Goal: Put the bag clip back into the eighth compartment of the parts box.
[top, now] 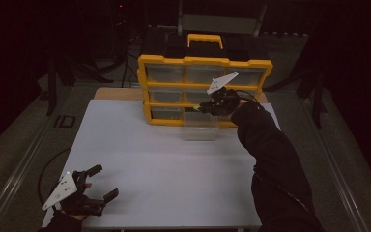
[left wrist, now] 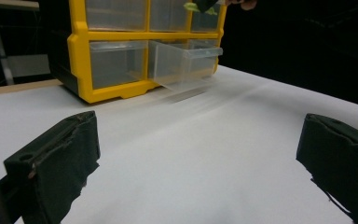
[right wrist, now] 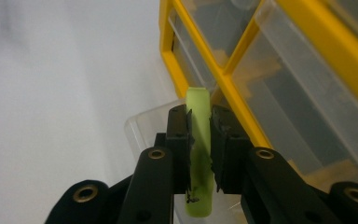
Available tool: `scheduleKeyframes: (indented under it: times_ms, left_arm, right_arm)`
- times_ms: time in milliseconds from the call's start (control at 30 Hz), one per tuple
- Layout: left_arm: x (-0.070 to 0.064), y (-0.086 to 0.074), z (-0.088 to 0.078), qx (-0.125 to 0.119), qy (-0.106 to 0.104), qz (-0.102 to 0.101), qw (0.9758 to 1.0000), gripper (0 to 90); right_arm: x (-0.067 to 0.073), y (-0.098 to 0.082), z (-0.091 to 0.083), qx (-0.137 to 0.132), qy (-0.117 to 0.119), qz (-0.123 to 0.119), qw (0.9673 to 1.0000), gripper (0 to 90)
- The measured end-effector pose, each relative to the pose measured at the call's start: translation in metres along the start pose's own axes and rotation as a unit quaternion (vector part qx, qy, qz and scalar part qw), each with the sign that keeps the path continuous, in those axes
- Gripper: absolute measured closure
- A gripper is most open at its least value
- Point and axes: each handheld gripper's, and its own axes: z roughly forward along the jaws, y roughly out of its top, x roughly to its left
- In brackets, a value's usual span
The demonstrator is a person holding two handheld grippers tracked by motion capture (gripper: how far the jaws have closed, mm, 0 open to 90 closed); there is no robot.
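Right hand-held gripper (right wrist: 199,140) clenches a green strip (right wrist: 199,140), seen clearly from its own camera, above the open drawer (top: 200,126).

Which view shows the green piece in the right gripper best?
The right gripper view: the light green strip fills the centre, clamped between the right gripper's jaws above the pulled-out clear drawer. The high view gives a tiny green speck at the jaws; the left gripper view catches a green bit at its top edge.

**Our hands: one wide, one clamped**

Our left gripper (top: 99,186) sits near left, low, its fingers (left wrist: 56,163) spread wide apart. Our right gripper (top: 204,106) reaches far, the dark-sleeved forearm (top: 265,145) stretched forward, its fingers (right wrist: 179,135) pinched tight together.
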Motion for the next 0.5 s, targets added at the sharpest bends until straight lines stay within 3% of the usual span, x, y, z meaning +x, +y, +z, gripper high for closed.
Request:
scheduleKeyframes:
  times_ms: [233, 500]
  left_arm:
    - [-0.001, 0.000, 0.001, 0.001, -0.002, 0.001, 1.0000, 0.2]
    - [-0.001, 0.000, 0.001, 0.002, -0.002, 0.003, 1.0000, 0.2]
  right_arm:
    - [-0.005, -0.008, 0.011, 0.011, 0.007, 0.011, 0.9999, 78.3]
    - [-0.006, -0.013, 0.022, 0.015, -0.002, 0.024, 0.9996, 78.3]
